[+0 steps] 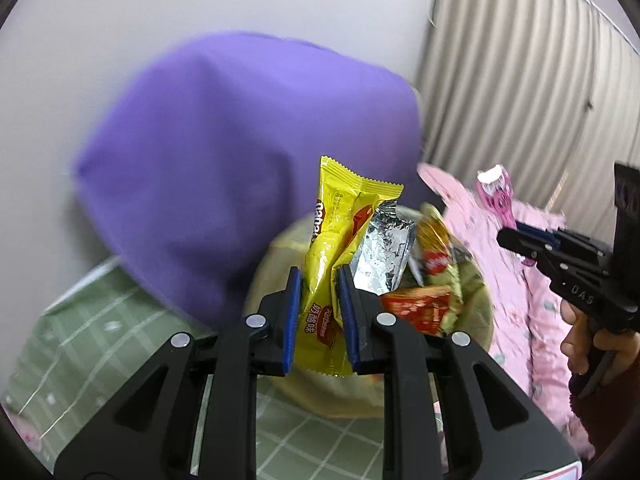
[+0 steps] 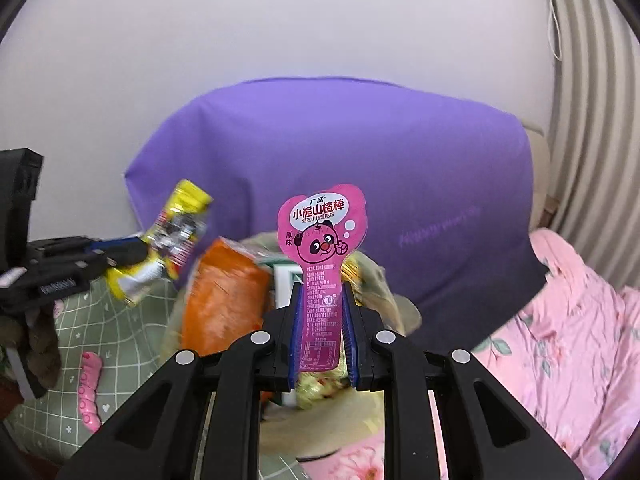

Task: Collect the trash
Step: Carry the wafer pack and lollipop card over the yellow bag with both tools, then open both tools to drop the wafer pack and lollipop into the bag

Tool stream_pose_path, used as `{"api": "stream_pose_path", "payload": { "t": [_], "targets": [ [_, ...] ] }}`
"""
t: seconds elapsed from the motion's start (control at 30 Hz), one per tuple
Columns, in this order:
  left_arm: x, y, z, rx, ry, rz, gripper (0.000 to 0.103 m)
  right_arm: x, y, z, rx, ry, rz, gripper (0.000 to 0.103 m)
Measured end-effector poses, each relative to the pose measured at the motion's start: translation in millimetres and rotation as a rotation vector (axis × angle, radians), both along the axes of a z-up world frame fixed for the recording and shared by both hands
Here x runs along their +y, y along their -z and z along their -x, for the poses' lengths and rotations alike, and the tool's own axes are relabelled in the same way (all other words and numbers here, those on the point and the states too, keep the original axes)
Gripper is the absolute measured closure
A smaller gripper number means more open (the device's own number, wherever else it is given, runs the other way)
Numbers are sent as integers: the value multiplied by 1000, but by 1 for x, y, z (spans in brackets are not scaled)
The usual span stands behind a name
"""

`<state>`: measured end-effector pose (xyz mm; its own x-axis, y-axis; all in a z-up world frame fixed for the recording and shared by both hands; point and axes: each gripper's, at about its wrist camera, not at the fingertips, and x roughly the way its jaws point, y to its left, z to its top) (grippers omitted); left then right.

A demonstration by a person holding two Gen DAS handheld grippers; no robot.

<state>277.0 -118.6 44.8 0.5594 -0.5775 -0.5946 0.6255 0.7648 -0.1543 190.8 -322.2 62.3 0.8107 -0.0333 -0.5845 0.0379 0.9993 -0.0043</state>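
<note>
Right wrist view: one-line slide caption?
Right gripper holds a pink bear-face wrapper upright over the trash bin; left gripper brings a yellow wrapper.

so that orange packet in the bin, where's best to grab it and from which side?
Probably its top edge: the orange packet stands upright in the bin, top end proud of the other rubbish. Come down from above, jaws across its flat faces. Both grippers are full now, left on the yellow wrapper, right on the pink wrapper.

Purple cushion (image 1: 240,152) fills centre and upper left of left wrist frame, standing just behind the trash-filled bowl (image 1: 480,300). Bowl heaped with wrappers (image 1: 424,308); little free room inside. Pink bedding (image 2: 568,320) blocks lower right of right wrist frame. Green checked sheet (image 1: 80,328), lower left, lies open.
</note>
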Motion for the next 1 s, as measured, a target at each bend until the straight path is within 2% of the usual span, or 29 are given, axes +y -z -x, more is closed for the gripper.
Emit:
{"api": "stream_pose_path", "payload": {
  "t": [0.1, 0.2, 0.3, 0.5, 0.73, 0.87, 1.0],
  "targets": [
    [-35, 19, -9, 45, 55, -58, 81, -8, 13, -7, 37, 11, -23, 85],
    [-55, 31, -11, 75, 85, -82, 77, -8, 25, -18, 78, -3, -38, 85],
    [-58, 35, -14, 90, 90, -64, 69, -7, 37, -25, 113, -29, -36, 85],
    [-55, 36, -15, 87, 91, -66, 61, -1, 50, -44, 143, -67, -42, 85],
    [-50, 39, -21, 108, 75, -70, 62, 5, 64, -59, 175, -98, -29, 85],
    [-55, 43, -26, 116, 76, -89, 77, 2, 70, -70, 198, -106, -24, 85],
    [-58, 52, -34, 143, 78, -104, 81, -6, 72, -73, 211, -111, -32, 85]
  ]
}}
